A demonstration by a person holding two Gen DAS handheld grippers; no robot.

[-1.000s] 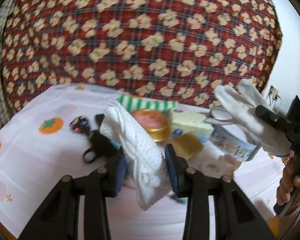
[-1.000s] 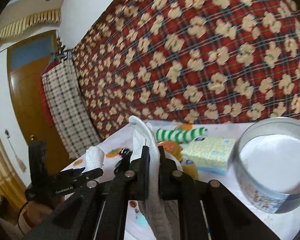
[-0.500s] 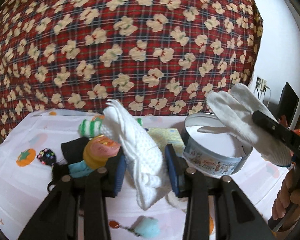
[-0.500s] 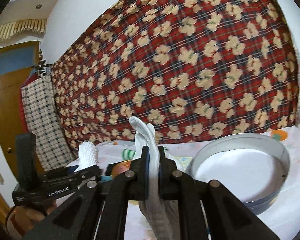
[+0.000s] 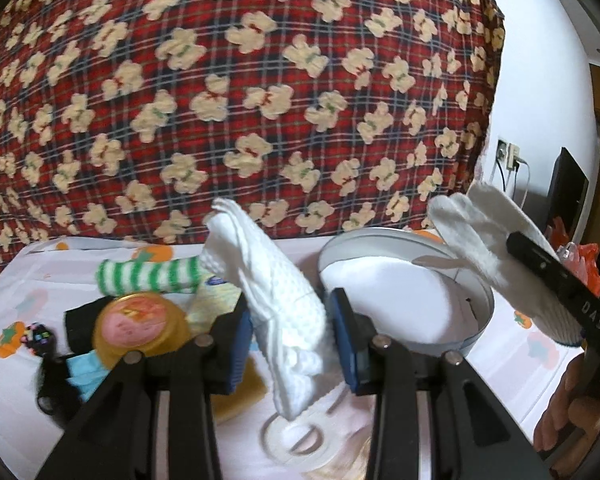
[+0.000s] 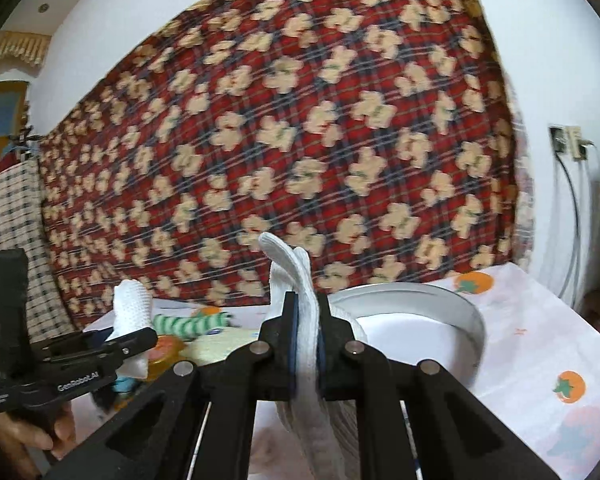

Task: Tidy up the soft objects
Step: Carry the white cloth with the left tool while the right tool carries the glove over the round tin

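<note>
While the round silver tin [image 5: 480, 304] at centre right sits empty, left gripper [image 5: 290, 336] clamps a white knitted cloth [image 5: 276, 288], right gripper [image 6: 304, 344] a white cotton glove [image 6: 296, 280]; nothing stowed yet.

The round tin [image 5: 472, 300] stands on the table [image 5: 28, 400] at the right, with the patterned cloth [image 5: 240, 100] hanging behind it along the far edge. Left of the tin lie the striped sock [image 5: 148, 276] at the far side, the tissue pack [image 5: 216, 300] just beside it, and the jar lid [image 5: 136, 324] nearer, on a dark cloth [image 5: 78, 324]. The left gripper [image 5: 290, 332] holds the knitted cloth [image 5: 276, 280] above the table's near middle, left of the tin. The right gripper [image 6: 304, 344] holds the glove [image 6: 296, 280] before the tin's near left rim.
</note>
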